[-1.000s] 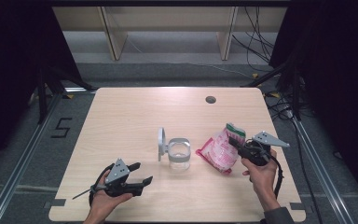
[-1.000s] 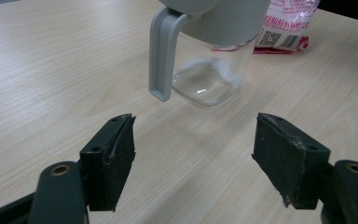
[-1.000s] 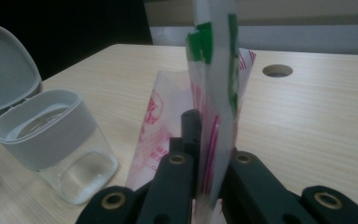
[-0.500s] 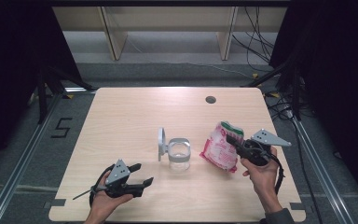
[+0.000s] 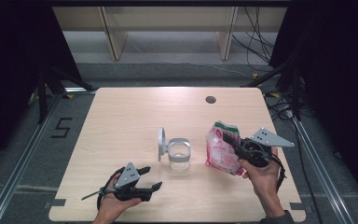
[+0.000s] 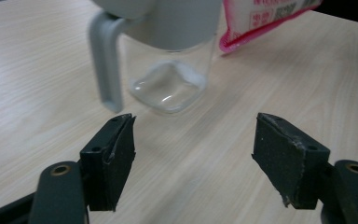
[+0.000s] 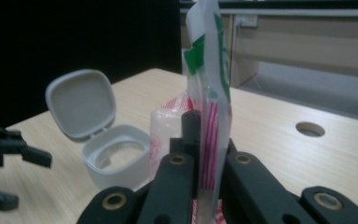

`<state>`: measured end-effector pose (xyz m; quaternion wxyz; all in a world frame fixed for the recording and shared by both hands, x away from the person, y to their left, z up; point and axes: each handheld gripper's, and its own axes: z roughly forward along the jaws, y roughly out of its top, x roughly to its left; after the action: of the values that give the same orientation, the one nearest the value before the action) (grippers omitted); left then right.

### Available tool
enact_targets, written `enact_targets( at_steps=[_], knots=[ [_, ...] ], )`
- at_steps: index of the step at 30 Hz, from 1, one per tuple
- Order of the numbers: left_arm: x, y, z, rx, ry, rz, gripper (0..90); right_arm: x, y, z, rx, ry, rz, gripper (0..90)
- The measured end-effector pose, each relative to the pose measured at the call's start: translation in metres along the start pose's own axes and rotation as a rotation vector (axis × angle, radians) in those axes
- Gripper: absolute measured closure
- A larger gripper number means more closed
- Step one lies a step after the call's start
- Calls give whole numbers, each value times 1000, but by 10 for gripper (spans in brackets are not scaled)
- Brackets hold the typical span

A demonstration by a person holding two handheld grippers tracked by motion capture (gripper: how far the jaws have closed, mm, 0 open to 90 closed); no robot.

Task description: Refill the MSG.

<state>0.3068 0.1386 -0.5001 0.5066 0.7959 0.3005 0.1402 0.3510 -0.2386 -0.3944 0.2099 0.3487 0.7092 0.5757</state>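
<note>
The big wooden table holds a clear jar, lid flipped up. Right of it, the right gripper pinches a pink bag upright. The left gripper is spread wide, near the jar.

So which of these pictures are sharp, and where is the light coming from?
High view: bright glare on the far edge of the pale wooden table, dark surroundings. Left gripper view: black fingers sharp, clear square jar with grey flip lid softer. Right gripper view: close pink-and-white plastic pouch blurred.
</note>
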Motion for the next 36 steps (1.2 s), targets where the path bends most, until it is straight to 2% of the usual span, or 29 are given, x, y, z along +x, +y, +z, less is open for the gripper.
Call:
enact_targets(
  at_steps=[1, 2, 3, 4, 5, 6, 7, 8, 10, 11, 15, 16, 18, 19, 20, 22, 23, 24, 26, 27, 28, 30, 31, 32, 34, 35, 36],
  knots=[
    [-3, 1, 4, 6, -14, 3, 290, 0, 3, -2, -5, 4, -25, 900],
    [-7, 2, 7, 4, -20, 3, 290, 4, 6, -4, -12, 5, -5, 900],
    [-7, 2, 7, 4, -20, 3, 290, 4, 8, -5, -28, 9, -28, 900],
    [-15, 5, 15, 9, -35, 31, 291, 6, 12, -6, -38, 25, -39, 900],
    [-18, 5, 17, 7, -44, 28, 292, 9, 14, -8, -43, 23, -26, 900],
    [-20, 6, 20, 12, -42, 44, 293, 9, 16, -9, -49, 19, -40, 900],
    [-22, 7, 23, 11, -48, 50, 294, 12, 18, -10, -46, 31, -23, 900],
    [-23, 8, 26, 16, -53, 56, 295, 12, 20, -10, -64, 29, -63, 900],
    [-26, 10, 31, 6, -57, 51, 296, 18, 22, -13, -62, 44, -20, 900],
    [-28, 11, 32, 4, -51, 53, 299, 17, 24, -12, -73, 44, -52, 900],
    [-35, 14, 42, -10, -68, 59, 316, 25, 25, -12, -65, 70, -31, 900],
    [-37, 14, 44, -14, -65, 56, 316, 27, 26, -13, -62, 69, -49, 900],
    [-40, 17, 49, -20, -57, 58, 321, 30, 27, -13, -73, 80, -49, 900],
    [-42, 18, 54, -29, -72, 50, 322, 31, 28, -13, -72, 82, -57, 900],
    [-41, 19, 55, -15, -62, 69, 324, 33, 29, -13, -77, 90, -57, 900],
    [-44, 19, 60, -26, -70, 55, 326, 34, 29, -13, -81, 93, -53, 900],
    [-46, 20, 65, -23, -64, 67, 327, 38, 31, -15, -70, 104, -40, 900],
    [-47, 20, 68, -26, -66, 63, 328, 37, 32, -14, -89, 111, -70, 900],
    [-49, 21, 74, -21, -70, 70, 330, 41, 32, -14, -83, 129, -58, 900],
    [-50, 21, 75, -23, -59, 72, 331, 42, 32, -14, -83, 120, -61, 900],
    [-51, 22, 77, -18, -53, 83, 332, 42, 32, -14, -89, 134, -69, 900],
    [-53, 23, 81, -24, -53, 80, 334, 47, 32, -14, -79, 139, -68, 900],
    [-54, 23, 83, -26, -45, 76, 336, 48, 32, -13, -85, 149, -62, 900],
    [-53, 24, 84, -32, -30, 84, 339, 51, 32, -14, -68, 150, -51, 900],
    [-54, 25, 86, -41, -37, 79, 357, 51, 32, -11, -81, 158, -82, 900],
    [-54, 26, 87, -40, -18, 99, 360, 52, 32, -11, -84, 159, -82, 900],
    [-54, 26, 87, -40, -18, 99, 368, 52, 32, -11, -84, 159, -82, 900]
  ],
)
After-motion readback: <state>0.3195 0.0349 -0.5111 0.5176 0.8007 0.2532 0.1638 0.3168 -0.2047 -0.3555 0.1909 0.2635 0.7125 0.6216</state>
